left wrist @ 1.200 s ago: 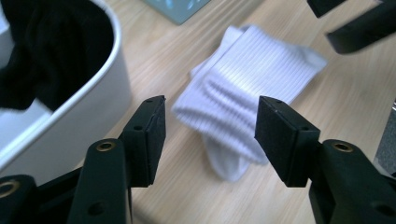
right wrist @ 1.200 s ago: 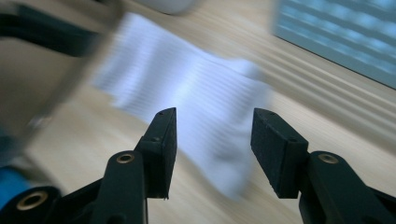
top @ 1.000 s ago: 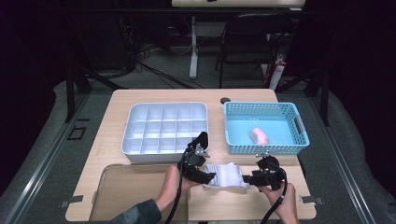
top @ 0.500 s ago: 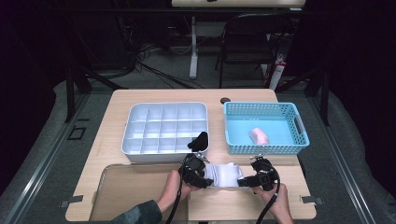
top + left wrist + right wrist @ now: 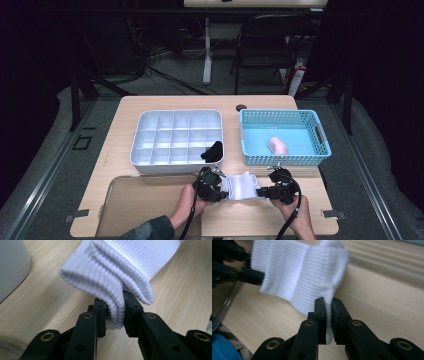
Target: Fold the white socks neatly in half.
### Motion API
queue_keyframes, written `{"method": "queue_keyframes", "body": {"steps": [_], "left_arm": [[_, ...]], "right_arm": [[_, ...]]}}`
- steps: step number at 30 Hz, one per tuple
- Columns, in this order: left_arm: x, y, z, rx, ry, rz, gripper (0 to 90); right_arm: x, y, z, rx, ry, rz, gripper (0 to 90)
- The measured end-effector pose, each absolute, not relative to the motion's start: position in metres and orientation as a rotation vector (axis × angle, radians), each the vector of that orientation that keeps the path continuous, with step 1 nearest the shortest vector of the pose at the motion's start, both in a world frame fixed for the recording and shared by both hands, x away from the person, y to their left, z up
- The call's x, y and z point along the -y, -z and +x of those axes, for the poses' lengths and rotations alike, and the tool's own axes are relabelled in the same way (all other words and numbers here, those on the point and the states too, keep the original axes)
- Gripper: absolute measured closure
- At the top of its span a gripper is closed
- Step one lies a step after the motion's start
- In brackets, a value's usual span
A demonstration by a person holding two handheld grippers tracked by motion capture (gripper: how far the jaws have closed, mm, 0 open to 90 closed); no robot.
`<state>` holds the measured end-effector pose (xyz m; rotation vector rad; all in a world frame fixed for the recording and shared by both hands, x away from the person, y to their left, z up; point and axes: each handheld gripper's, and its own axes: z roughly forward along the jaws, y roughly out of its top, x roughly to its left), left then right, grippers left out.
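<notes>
Two ends of the white sock [image 5: 241,185] are pinched: left hand-held gripper [image 5: 115,315] has just closed on its ribbed cuff, right hand-held gripper [image 5: 329,315] on the other end, above the tabletop [image 5: 125,150].

No readable text, label, brand, number or sign anywhere in the high view or in the two gripper views.
</notes>
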<state>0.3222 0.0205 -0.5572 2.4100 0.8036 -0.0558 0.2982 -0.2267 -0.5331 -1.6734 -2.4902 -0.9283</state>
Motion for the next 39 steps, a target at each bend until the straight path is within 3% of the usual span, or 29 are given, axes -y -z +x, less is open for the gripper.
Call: {"method": "queue_keyframes", "body": {"steps": [5, 20, 22, 23, 28, 32, 35, 39], "left_arm": [[-0.018, 0.557, 0.323, -0.802, 0.062, 2.412, 75.2], [-0.019, 0.56, 0.327, -0.803, 0.092, 2.415, 73.2], [-0.019, 0.56, 0.328, -0.798, 0.103, 2.43, 69.3], [-0.02, 0.56, 0.329, -0.81, 0.114, 2.427, 57.5], [-0.032, 0.546, 0.327, -0.798, 0.11, 2.431, 48.5], [-0.031, 0.545, 0.327, -0.789, 0.099, 2.437, 55.9], [-0.024, 0.555, 0.329, -0.789, 0.117, 2.45, 69.7], [-0.019, 0.56, 0.33, -0.776, 0.121, 2.44, 75.9]], "right_arm": [[0.209, 0.515, 0.29, 2.585, 0.994, -1.566, 84.4], [0.168, 0.52, 0.29, 2.696, 0.998, -1.41, 84.2], [0.169, 0.521, 0.29, 2.701, 0.984, -1.409, 84.2], [0.171, 0.521, 0.29, 2.698, 0.99, -1.416, 84.2], [0.177, 0.519, 0.289, 2.698, 0.992, -1.435, 84.3], [0.177, 0.516, 0.288, 2.71, 0.988, -1.427, 84.3], [0.171, 0.513, 0.286, 2.736, 0.998, -1.401, 84.3], [0.165, 0.51, 0.283, 2.769, 1.012, -1.388, 84.3]]}}
